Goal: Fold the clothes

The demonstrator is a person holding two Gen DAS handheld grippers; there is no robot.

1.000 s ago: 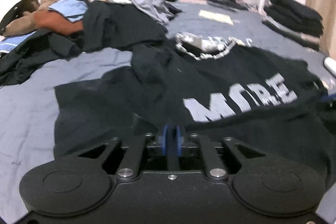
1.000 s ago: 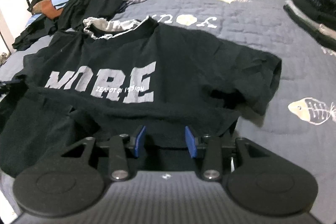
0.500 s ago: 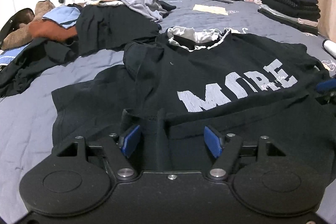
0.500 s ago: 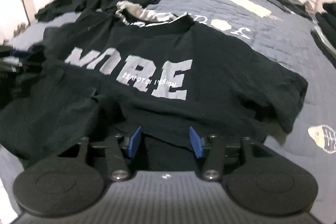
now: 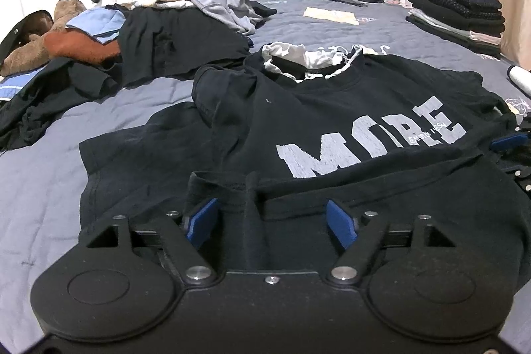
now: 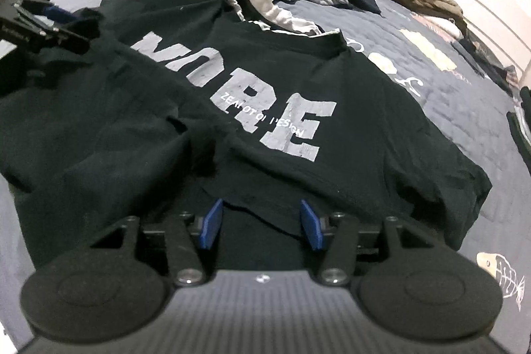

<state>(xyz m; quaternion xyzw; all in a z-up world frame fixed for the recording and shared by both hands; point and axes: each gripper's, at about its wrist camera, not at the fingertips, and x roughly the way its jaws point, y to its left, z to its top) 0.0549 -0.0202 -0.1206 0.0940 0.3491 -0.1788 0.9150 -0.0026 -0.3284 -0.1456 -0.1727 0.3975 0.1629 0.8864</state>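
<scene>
The black tee [image 5: 332,108], printed MORE, lies face up on the bed [image 5: 43,188], collar at 12 o'clock from both grippers and hem toward them. The hem is doubled up onto the body: its folded edge runs from 9 to 3 o'clock just beyond each gripper's tips, below the lettering.

Left gripper [image 5: 270,223]: jaws opening and already wide. A pinched ridge of hem cloth stands between them, touching neither blue pad. Nothing is held.

Right gripper [image 6: 262,226]: jaws parted about halfway, with the hem edge lying slack across the gap. The pads do not press on it, so it has no grip. In its view the left gripper [image 6: 49,25] shows at 10 o'clock, at the tee's far side.

Governing relation: the tee's long axis, hem to collar, runs at 12 o'clock from both tools. The width spans between them, one gripper toward each side of the hem. The right sleeve [image 6: 458,188] lies at 2 o'clock from the right gripper, which is the nearer to it. The left sleeve [image 5: 212,88] is rucked at 11 o'clock from the left gripper.

Judgement: the hem fold appears just set down, and a side or sleeve fold likely follows.

Folded stack [image 5: 458,9] at 2 o'clock in the left view, and an unfolded heap [image 5: 172,32] at 11.
</scene>
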